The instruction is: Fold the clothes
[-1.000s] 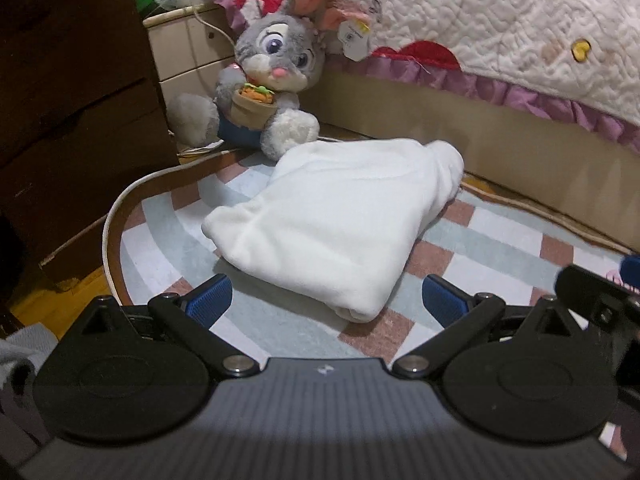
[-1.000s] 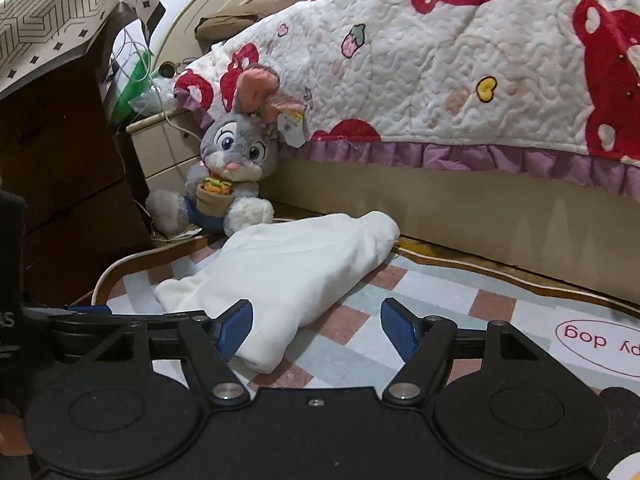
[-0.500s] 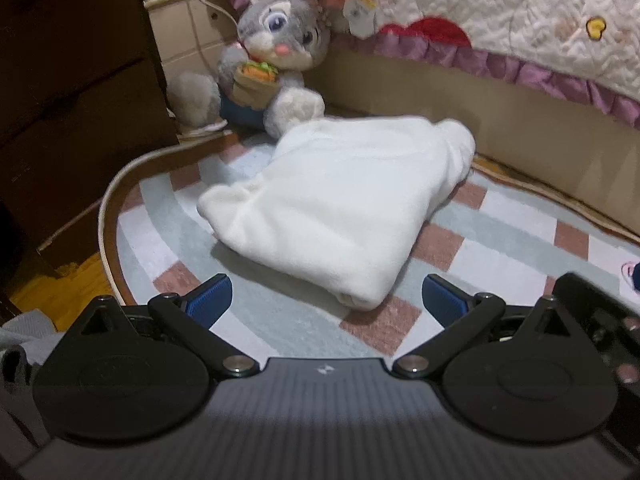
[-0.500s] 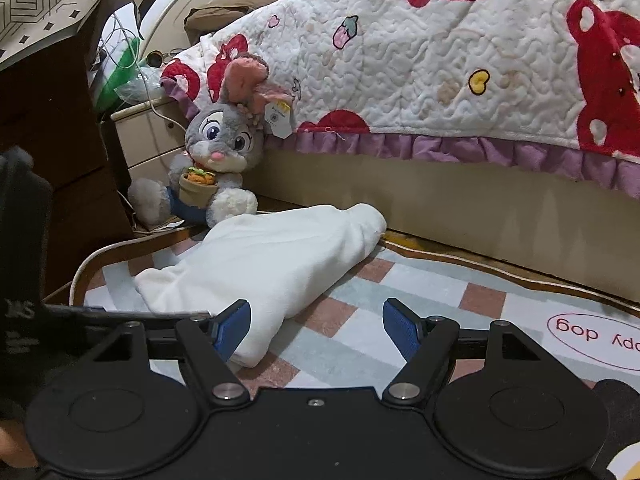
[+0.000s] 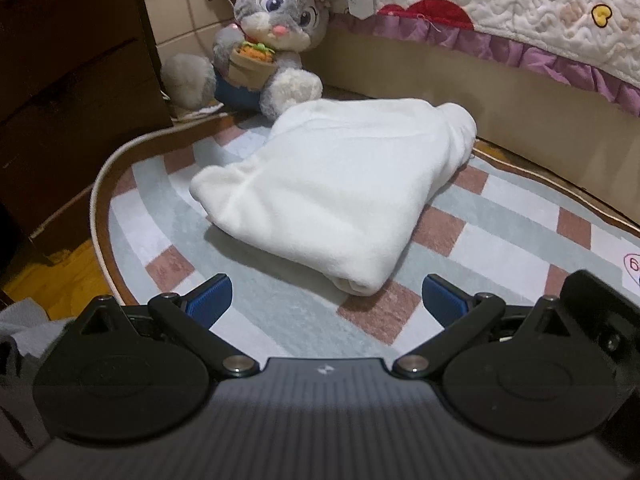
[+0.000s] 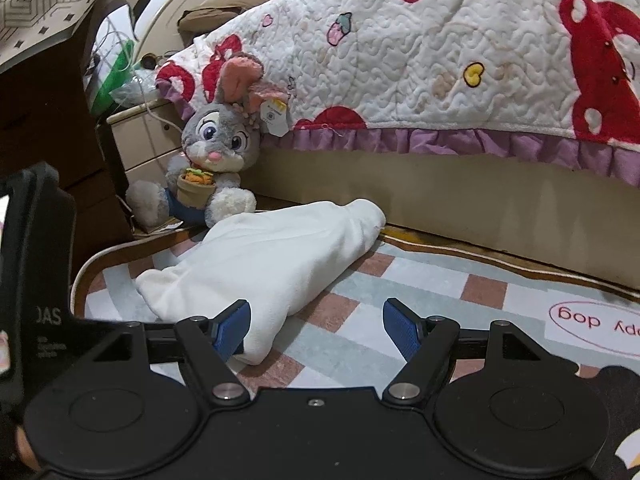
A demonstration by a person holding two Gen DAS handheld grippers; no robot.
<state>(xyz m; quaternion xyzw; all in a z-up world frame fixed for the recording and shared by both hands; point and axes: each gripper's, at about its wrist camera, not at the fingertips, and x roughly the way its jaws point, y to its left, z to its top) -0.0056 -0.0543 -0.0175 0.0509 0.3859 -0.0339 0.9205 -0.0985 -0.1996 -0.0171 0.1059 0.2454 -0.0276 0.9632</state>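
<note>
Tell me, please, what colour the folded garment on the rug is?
Plain white folded garment, clearest in the left wrist view.

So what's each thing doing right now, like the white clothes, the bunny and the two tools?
white garment: folded, lying on the rug, not held.
left tool: open, empty, short of the garment.
right tool: open, empty.
plush bunny: sitting upright against the bed.
rug: flat under the garment.
quilt: draped over the bed edge.

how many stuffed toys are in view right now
1: a grey plush bunny sits on the floor against the bed base, between the nightstand and the folded white garment, just behind the garment. Others could be hidden outside the views.
</note>
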